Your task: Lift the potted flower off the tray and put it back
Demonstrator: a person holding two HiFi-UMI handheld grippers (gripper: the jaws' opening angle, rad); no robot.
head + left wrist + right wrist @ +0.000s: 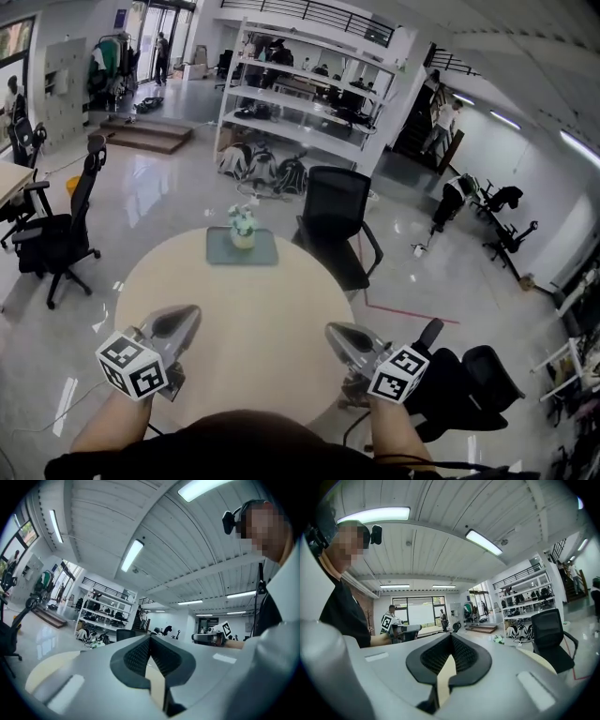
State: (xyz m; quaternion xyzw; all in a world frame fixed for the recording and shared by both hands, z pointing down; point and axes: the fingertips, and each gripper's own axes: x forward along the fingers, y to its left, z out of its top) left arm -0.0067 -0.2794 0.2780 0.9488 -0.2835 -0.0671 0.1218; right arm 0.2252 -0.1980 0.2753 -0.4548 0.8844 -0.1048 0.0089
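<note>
The potted flower (243, 228), pale blooms in a small light pot, stands upright on the grey-green tray (220, 251) at the far side of the round beige table (244, 328). My left gripper (183, 314) is over the table's near left part and my right gripper (333, 330) over its near right edge. Both are well short of the tray and point level toward it. In the left gripper view the left gripper (150, 637) has its dark pads meeting at the tips with nothing between them. The right gripper (451, 634) looks the same in its own view, shut and empty.
A black office chair (337, 225) stands behind the table at the right, close to the tray. A second one (61, 234) is at the left and a third (469, 375) by my right arm. White shelving (300, 94) rises further back.
</note>
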